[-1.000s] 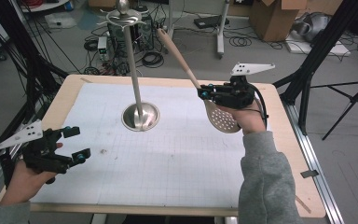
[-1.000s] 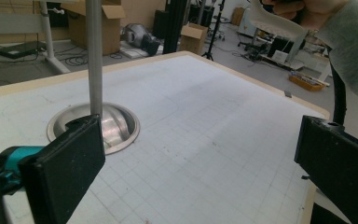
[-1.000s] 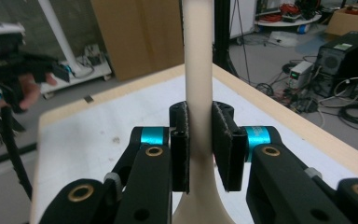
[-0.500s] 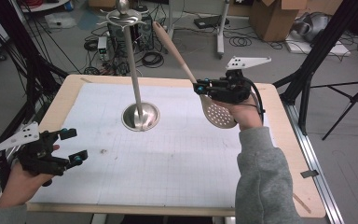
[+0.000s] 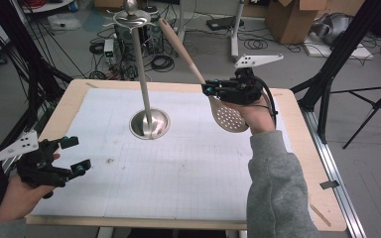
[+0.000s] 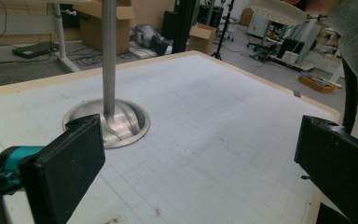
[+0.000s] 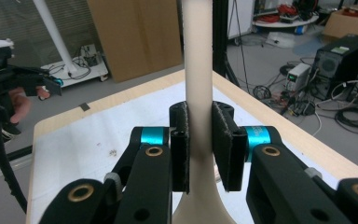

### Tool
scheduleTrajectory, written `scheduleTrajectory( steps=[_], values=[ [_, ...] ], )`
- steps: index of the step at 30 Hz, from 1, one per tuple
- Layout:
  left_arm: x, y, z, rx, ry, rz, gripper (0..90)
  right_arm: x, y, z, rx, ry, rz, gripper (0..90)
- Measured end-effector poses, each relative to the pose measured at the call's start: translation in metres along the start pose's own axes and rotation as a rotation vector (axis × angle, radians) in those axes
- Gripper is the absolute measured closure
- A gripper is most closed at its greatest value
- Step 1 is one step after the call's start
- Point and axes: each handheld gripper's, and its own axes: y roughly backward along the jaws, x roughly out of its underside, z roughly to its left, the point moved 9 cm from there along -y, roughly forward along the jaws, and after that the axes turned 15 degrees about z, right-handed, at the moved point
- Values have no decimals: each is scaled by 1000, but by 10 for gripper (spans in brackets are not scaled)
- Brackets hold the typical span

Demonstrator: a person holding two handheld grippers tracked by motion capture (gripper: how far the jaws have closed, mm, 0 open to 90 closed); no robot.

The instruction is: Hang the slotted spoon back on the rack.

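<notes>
High view: right tongs [image 5: 209,89], clenched on the slotted spoon [image 5: 228,116], have lifted it nearer the stand [image 5: 149,124] for hanging; left tongs [image 5: 74,156] wait released.

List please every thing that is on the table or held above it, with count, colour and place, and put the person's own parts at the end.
slotted spoon: one, beige, held in the air over the far right part of the table, perforated head low, handle slanting up toward the stand's top.
metal stand: one, silver, round base on the mat at far centre, upright pole with hooks at the top.
grid mat: one, white, covering most of the table.
table: one, light wood edge around the mat.
right gripper: one, black with teal parts, jaws shut on the spoon's handle.
left gripper: one, black, jaws open, near left corner, holding nothing.
sleeve: one, grey, right forearm.
</notes>
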Motion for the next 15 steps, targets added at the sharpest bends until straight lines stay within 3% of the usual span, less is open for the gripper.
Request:
scheduleTrajectory(
  steps=[15],
  values=[
    [2,-1,0,4,0,9,20,-2,-4,1,-15,10,-3,780]
  ],
)
